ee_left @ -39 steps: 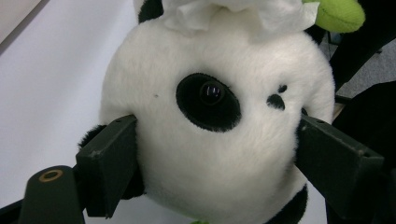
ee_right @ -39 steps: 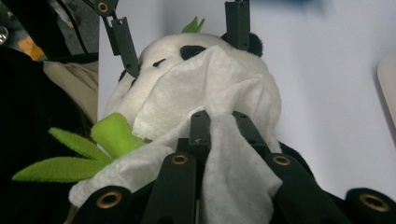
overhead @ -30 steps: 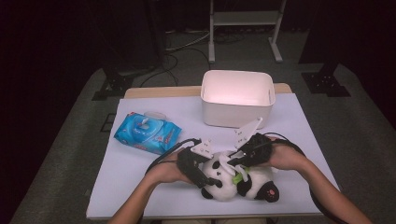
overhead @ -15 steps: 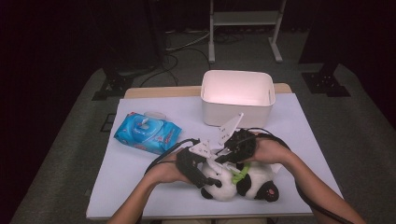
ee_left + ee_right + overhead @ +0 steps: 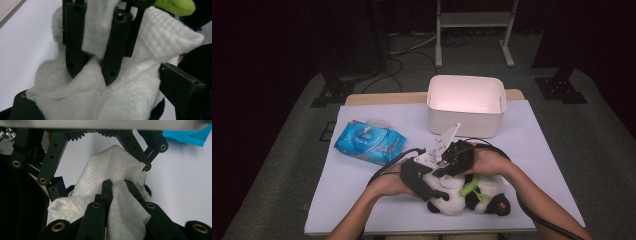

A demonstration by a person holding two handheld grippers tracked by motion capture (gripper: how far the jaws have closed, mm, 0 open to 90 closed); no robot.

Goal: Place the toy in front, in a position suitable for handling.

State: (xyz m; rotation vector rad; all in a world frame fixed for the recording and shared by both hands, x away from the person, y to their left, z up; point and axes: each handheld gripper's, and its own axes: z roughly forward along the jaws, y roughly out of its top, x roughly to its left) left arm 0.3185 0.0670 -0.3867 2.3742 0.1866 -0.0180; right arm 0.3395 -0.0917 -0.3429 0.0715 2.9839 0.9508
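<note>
Jaws of the right gripper (image 5: 117, 187) are clamped together on a white wipe (image 5: 110, 170) that bunches around their tips. Jaws of the left gripper (image 5: 91, 72) pinch a fold of the toy panda (image 5: 472, 197), its white plush pressed between them and spreading below the tips.

A black-and-white plush panda (image 5: 472, 197) with green trim, a white wipe (image 5: 110, 182), a blue wipes pack (image 5: 369, 141), a white bin (image 5: 466, 105)
</note>
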